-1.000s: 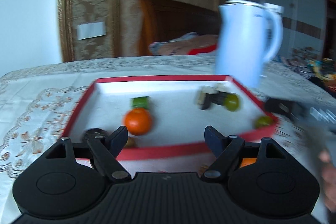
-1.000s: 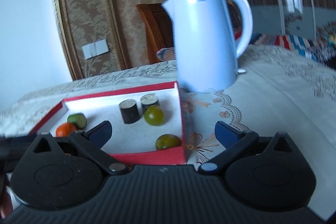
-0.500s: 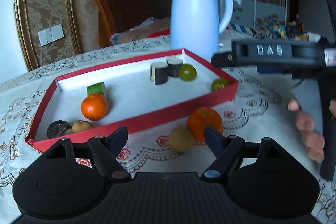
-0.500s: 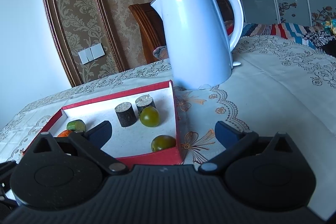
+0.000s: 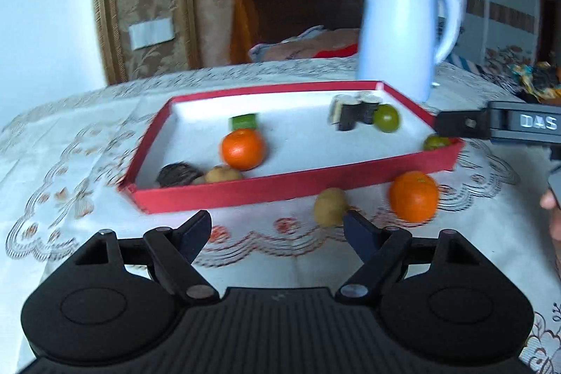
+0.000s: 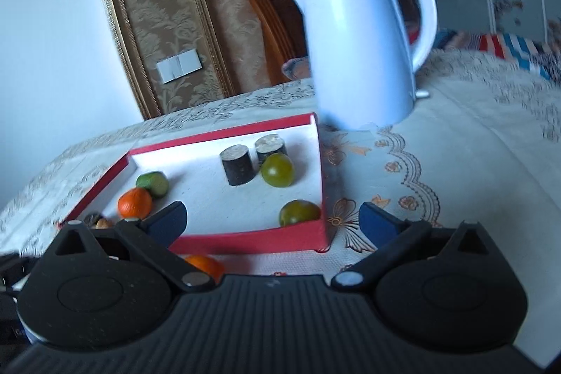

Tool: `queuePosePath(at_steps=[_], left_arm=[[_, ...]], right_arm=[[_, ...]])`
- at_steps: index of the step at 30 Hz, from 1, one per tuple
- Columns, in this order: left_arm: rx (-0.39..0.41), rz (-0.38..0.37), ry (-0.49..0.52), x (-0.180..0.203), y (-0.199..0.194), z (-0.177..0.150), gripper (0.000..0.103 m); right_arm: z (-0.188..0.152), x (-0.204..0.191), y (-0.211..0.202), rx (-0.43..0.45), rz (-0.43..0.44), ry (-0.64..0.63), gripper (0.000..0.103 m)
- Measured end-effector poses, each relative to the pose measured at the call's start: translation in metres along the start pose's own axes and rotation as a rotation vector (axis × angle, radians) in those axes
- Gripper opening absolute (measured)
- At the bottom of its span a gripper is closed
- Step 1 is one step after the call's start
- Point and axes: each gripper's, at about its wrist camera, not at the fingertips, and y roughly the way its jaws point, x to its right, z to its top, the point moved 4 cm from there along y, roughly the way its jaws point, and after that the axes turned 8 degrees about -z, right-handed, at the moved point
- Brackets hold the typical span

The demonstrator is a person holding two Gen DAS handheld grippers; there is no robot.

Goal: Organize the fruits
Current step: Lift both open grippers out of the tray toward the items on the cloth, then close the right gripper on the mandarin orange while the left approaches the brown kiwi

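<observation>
Orange half hidden behind tool

Soft daylight fills both views, without hard glare. Motion blur smears the kettle and the fruits ahead of the fingers. Straight lines bend strongly near the edges, and corners go dark.

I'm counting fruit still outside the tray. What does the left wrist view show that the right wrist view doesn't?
Only the left wrist view shows the yellowish fruit lying on the cloth before the red tray. Only the right wrist view shows both dark cylinders clearly apart. Both share the loose orange outside the tray, the orange inside, two green fruits and the white kettle.
</observation>
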Motion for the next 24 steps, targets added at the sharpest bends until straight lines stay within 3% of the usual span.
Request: queuePosePath(at_steps=[4, 8, 12, 17, 24], left_arm=[[-0.009, 0.005, 0.051, 0.017, 0.007, 0.002, 0.083], [-0.052, 0.034, 0.054, 0.020, 0.018, 0.002, 0.083], [-0.101, 0.026, -0.015, 0.013, 0.029, 0.002, 0.083], [-0.111, 0.041, -0.105, 0.010, 0.040, 0.008, 0.083], [-0.088, 0.067, -0.099, 0.010, 0.041, 0.006, 0.084]], right_arm=[[0.002, 0.001, -0.004, 0.067, -0.097, -0.032, 0.103], [0.000, 0.000, 0.001, 0.035, -0.087, -0.030, 0.103], [-0.002, -0.002, 0.002, 0.038, -0.097, -0.048, 0.103], [-0.003, -0.003, 0.003, 0.027, -0.100, -0.054, 0.103], [-0.004, -0.004, 0.003, 0.023, -0.103, -0.064, 0.103]])
